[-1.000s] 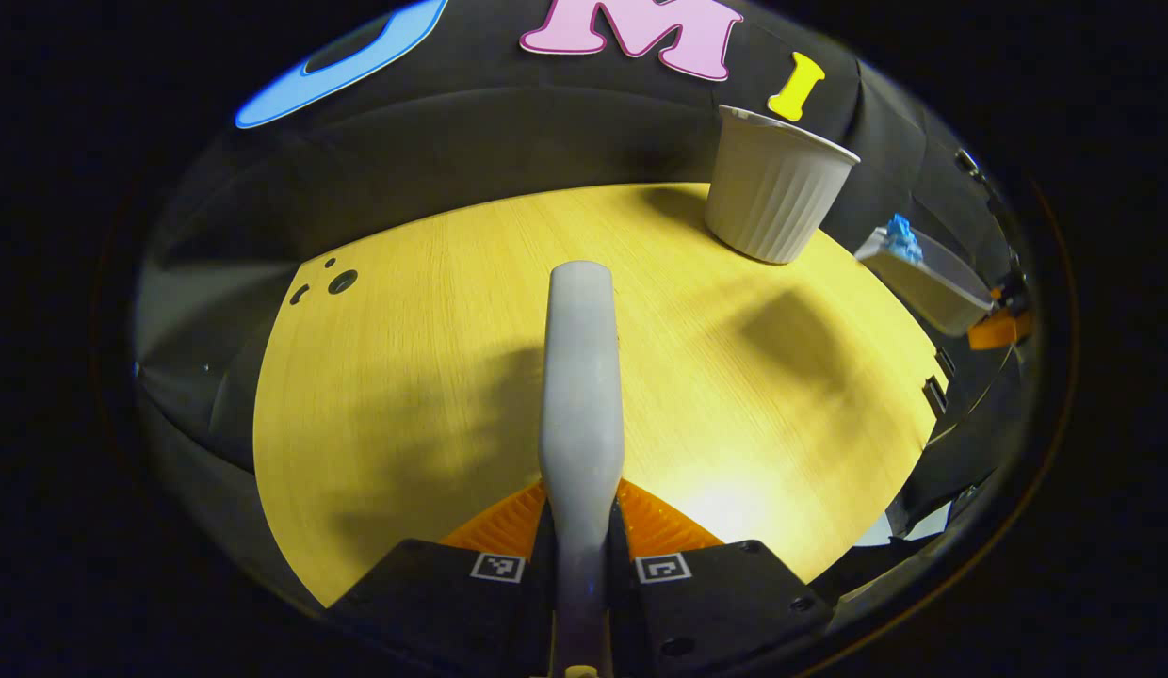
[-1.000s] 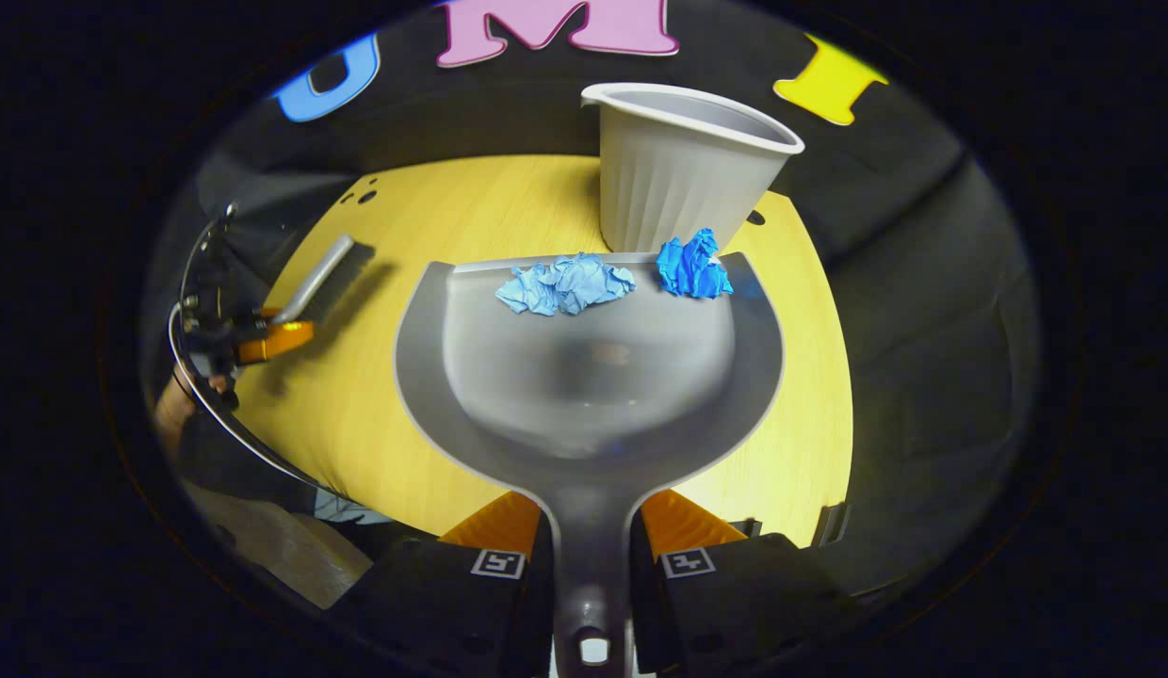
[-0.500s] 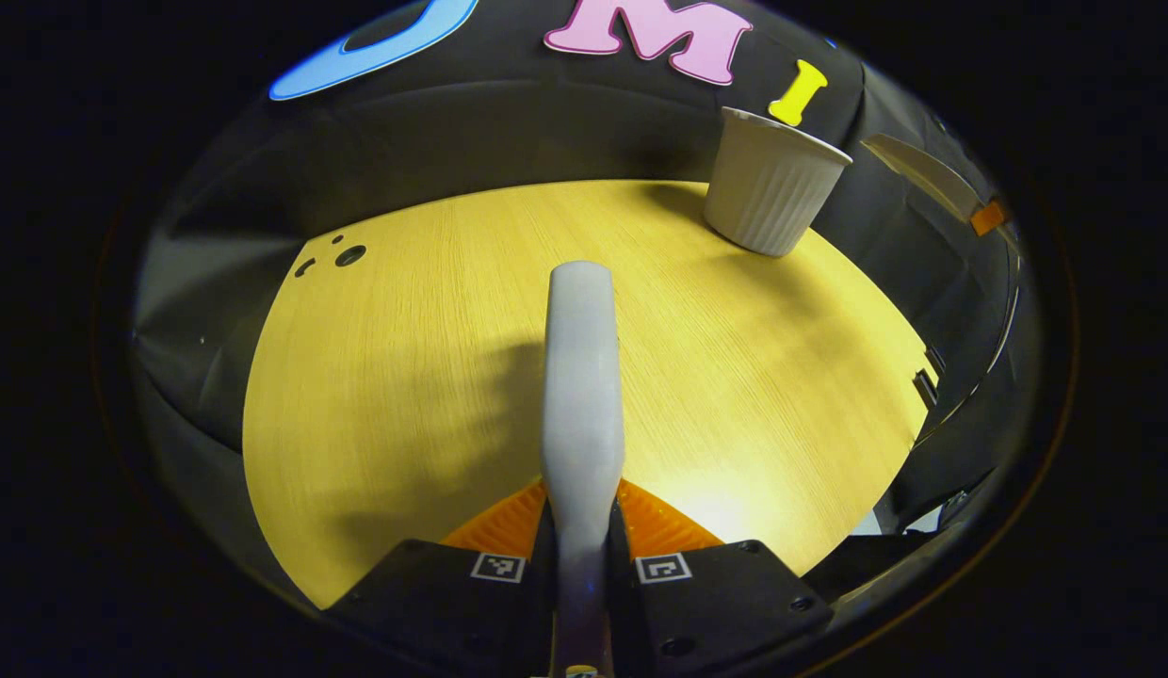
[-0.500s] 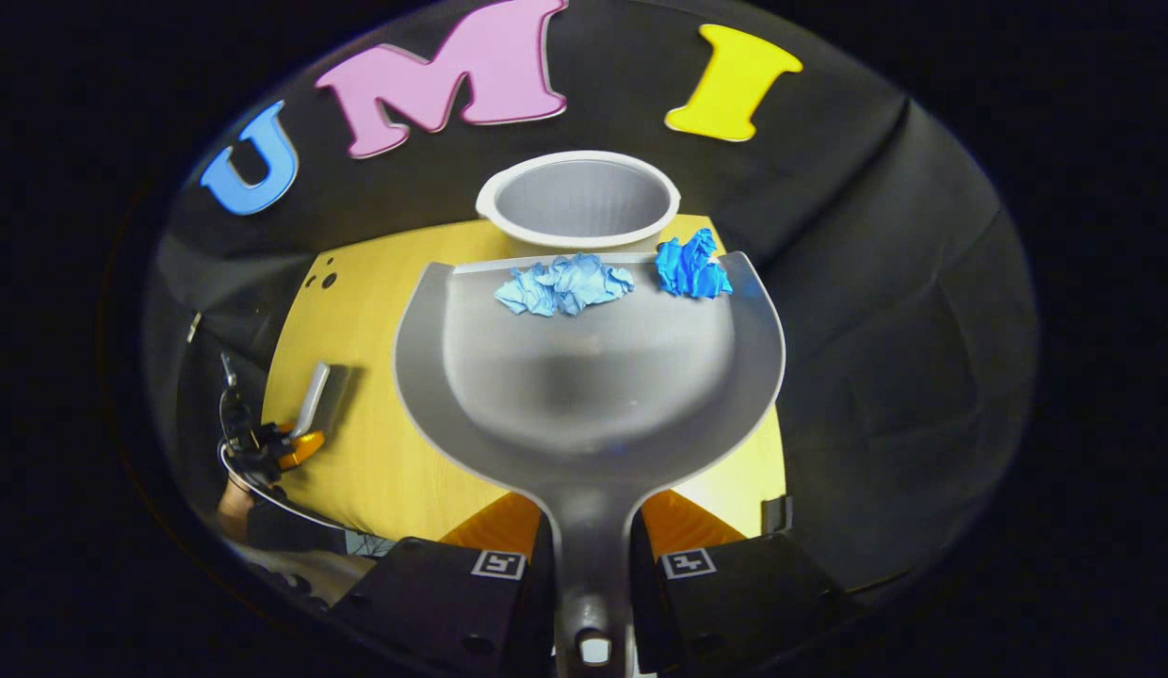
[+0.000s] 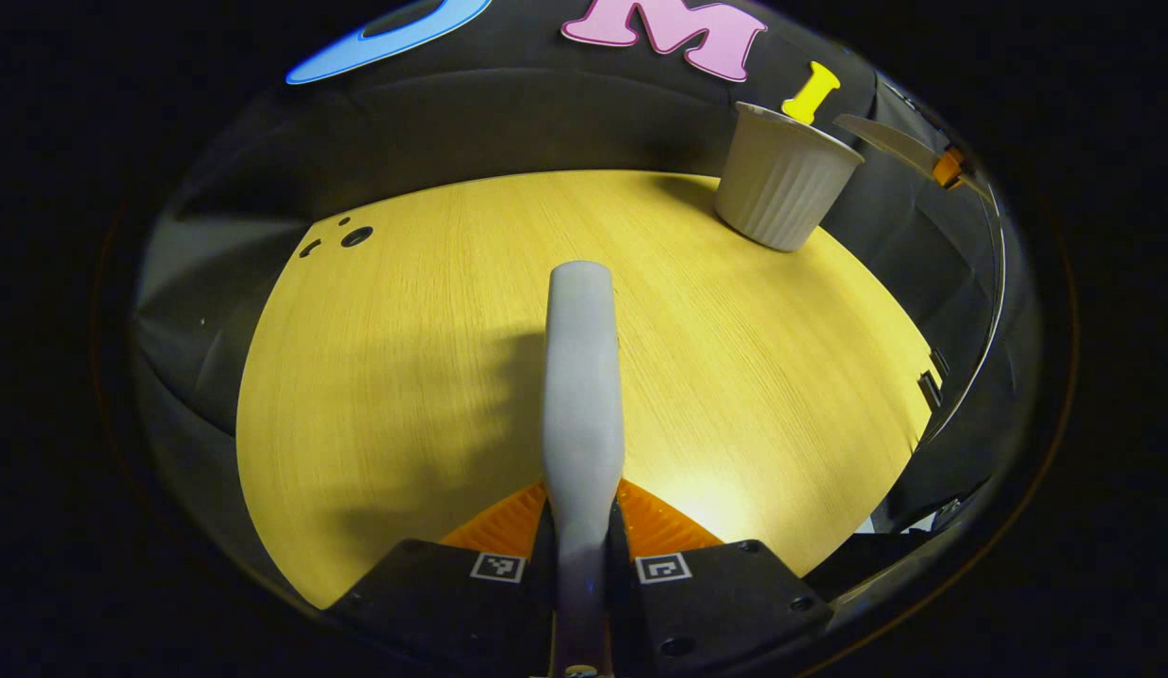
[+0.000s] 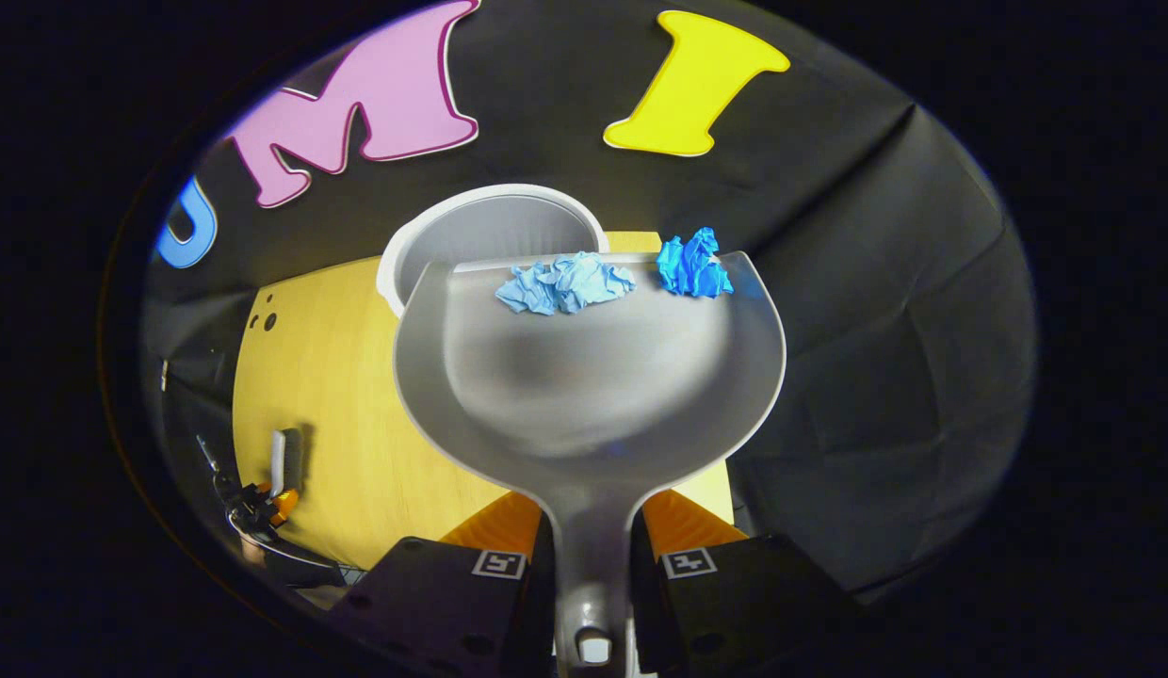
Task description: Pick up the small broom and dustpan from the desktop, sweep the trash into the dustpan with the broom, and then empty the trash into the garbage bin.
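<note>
Dustpan (image 6: pixel 589 377) fills the middle of the right gripper view, its handle clamped between the two fingers of the right gripper (image 6: pixel 592 541) at 6 o'clock. Two crumpled paper balls lie at the pan's far lip — a pale blue paper ball (image 6: pixel 565 283) near 12 o'clock and a darker blue paper ball (image 6: pixel 694 265) just beside it toward 1 o'clock. The pan is held in the air with its front edge over the open mouth of the garbage bin (image 6: pixel 452 235), whose white rim shows from 10 to 12 o'clock behind the lip. Below lies the yellow desktop (image 6: pixel 330 414).

In the left gripper view, the left gripper (image 5: pixel 581 537) is closed on the grey handle of the small broom (image 5: pixel 581 377), which runs straight from 6 o'clock toward the centre above the desktop (image 5: pixel 405 358). The ribbed garbage bin (image 5: pixel 784 179) stands upright near the table's far edge at 1 o'clock, and the dustpan (image 5: pixel 881 137) shows as a thin pale edge just beyond it — above the bin's rim, apart from it.

Far off at 8 o'clock in the right gripper view, the left gripper (image 6: pixel 273 499) holds the small broom (image 6: pixel 284 460) over the desktop's near side.
</note>
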The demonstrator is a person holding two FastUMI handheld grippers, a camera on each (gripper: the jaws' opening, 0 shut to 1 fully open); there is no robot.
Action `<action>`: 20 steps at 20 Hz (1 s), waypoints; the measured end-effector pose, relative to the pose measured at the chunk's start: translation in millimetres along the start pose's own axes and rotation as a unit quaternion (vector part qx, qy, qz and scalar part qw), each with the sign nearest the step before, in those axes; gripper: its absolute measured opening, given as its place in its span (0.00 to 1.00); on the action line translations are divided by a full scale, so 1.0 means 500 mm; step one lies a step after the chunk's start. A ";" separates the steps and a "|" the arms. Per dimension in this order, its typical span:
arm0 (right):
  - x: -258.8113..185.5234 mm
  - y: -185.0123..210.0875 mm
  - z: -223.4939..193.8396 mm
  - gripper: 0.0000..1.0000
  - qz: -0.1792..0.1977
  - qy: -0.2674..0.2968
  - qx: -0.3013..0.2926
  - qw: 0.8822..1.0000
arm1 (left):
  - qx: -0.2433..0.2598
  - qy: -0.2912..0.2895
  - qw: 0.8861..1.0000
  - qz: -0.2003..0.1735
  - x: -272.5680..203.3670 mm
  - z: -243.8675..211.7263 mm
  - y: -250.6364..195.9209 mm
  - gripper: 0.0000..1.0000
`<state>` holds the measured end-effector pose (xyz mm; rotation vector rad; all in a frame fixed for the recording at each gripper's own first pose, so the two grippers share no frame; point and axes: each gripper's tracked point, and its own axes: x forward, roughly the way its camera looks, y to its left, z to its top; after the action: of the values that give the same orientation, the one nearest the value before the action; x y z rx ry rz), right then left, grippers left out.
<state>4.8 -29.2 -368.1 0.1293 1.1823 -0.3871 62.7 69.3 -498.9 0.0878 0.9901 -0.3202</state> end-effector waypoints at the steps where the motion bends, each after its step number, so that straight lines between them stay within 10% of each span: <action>1: -0.005 -0.004 0.000 0.37 -0.009 0.006 -0.006 1.000 | -0.001 0.001 1.000 0.001 0.001 -0.002 0.005 0.28; 20: -0.037 -0.065 0.037 0.36 -0.098 0.019 -0.175 0.979 | -0.043 -0.023 0.999 0.017 -0.003 -0.016 -0.021 0.28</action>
<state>3.3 -60.6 -340.6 -0.2894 1.2886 -0.3438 52.3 61.3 -501.5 0.0203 0.9543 -0.2469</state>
